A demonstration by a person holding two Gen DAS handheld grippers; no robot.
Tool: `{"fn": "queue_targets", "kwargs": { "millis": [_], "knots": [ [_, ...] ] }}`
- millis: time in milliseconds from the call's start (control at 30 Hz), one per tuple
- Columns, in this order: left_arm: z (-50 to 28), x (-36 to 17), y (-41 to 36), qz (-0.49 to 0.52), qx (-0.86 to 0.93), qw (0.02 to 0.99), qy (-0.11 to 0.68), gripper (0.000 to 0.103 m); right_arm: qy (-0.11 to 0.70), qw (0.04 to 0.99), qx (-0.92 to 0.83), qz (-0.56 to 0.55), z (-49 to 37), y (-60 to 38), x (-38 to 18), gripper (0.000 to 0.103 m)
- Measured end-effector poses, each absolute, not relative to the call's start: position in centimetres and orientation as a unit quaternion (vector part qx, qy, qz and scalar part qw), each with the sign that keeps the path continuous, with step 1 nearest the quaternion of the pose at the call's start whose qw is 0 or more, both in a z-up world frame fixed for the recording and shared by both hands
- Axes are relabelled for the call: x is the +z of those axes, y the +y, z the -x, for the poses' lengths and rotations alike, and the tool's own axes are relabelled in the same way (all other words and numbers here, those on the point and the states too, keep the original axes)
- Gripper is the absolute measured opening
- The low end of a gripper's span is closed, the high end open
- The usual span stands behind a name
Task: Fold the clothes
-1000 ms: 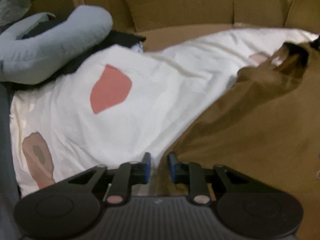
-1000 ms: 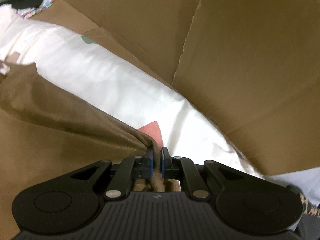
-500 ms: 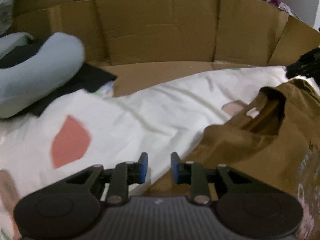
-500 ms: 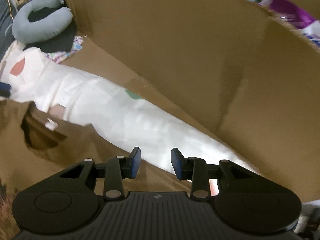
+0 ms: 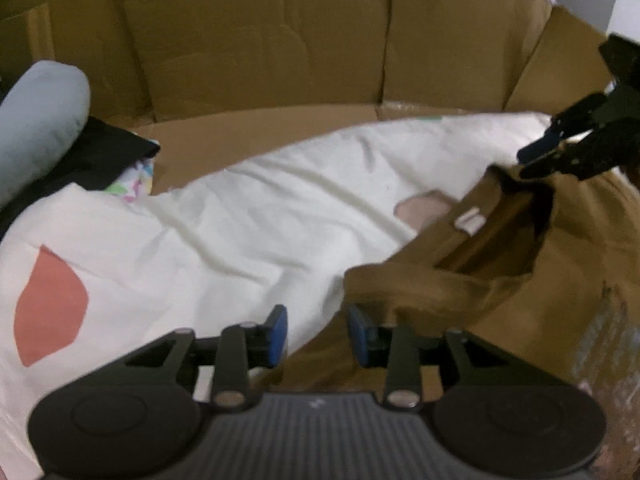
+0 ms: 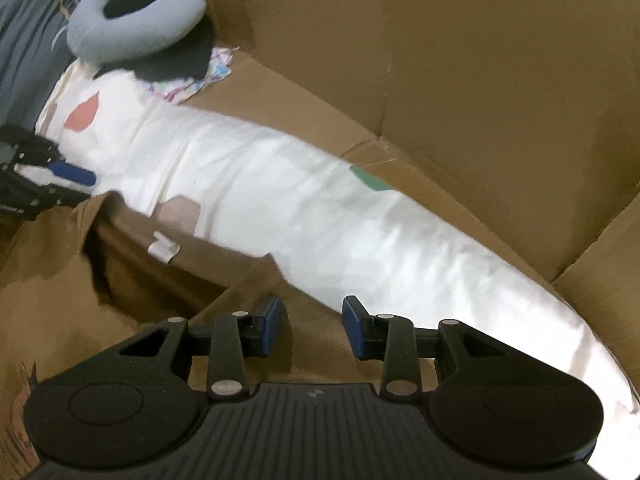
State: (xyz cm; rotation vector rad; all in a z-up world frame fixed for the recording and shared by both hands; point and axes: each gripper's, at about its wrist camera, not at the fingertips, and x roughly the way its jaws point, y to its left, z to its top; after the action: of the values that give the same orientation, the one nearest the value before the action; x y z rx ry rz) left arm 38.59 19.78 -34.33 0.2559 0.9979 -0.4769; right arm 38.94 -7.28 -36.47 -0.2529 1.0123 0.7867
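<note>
The left gripper (image 5: 316, 334) has just been opening; its jaws stand apart with no cloth pinched between the blue pads, and the brown T-shirt (image 5: 460, 280) lies under and just ahead of the right-hand pad. The right gripper (image 6: 312, 326) has likewise just been opening, its jaws parted and empty, poised over the same brown cloth. From the left gripper, the shirt's shoulder rumples up just ahead and to the right, its open neckline (image 5: 504, 232) with a small white label (image 5: 470, 220) gaping further out, near the other gripper's tips. To the left and ahead of both grippers a white sheet (image 5: 240, 216) spreads beneath the shirt, printed with a red patch (image 5: 48, 312). Beyond the sheet stand cardboard walls (image 5: 260, 32). Far to the left of the left gripper lies a grey neck pillow (image 6: 136, 20) on a black cloth (image 6: 176, 60), with a multicoloured patterned fabric (image 6: 188, 84) peeping from under it.
</note>
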Motion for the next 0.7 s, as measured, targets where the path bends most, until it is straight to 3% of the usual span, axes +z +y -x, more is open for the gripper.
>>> {"fn": "queue_targets", "kwargs": {
  "millis": [200,533,600,667,700],
  "knots": [
    [-38.2,-34.7,19.0,-0.137,-0.239,0.836,0.475,0.037,0.471,0.782,0.381,0.148,-38.0,-7.2,-36.8,0.054],
    [-37.8,-35.5,17.5,-0.173,-0.261,0.824,0.472,0.037,0.463,0.771,0.395,0.189,-38.7,-5.8,-37.2,0.055],
    [-37.9,-35.6,17.2,-0.177,-0.268,0.820,0.474,0.033,0.462,0.768,0.400,0.194,-39.0,-5.4,-37.3,0.056],
    [-38.1,-35.7,17.2,-0.167,-0.278,0.814,0.482,0.017,0.465,0.762,0.407,0.196,-39.6,-4.9,-37.4,0.057],
    [-38.3,-35.7,17.2,-0.161,-0.283,0.811,0.487,0.017,0.467,0.758,0.411,0.198,-39.8,-4.7,-37.5,0.057]
  ]
}}
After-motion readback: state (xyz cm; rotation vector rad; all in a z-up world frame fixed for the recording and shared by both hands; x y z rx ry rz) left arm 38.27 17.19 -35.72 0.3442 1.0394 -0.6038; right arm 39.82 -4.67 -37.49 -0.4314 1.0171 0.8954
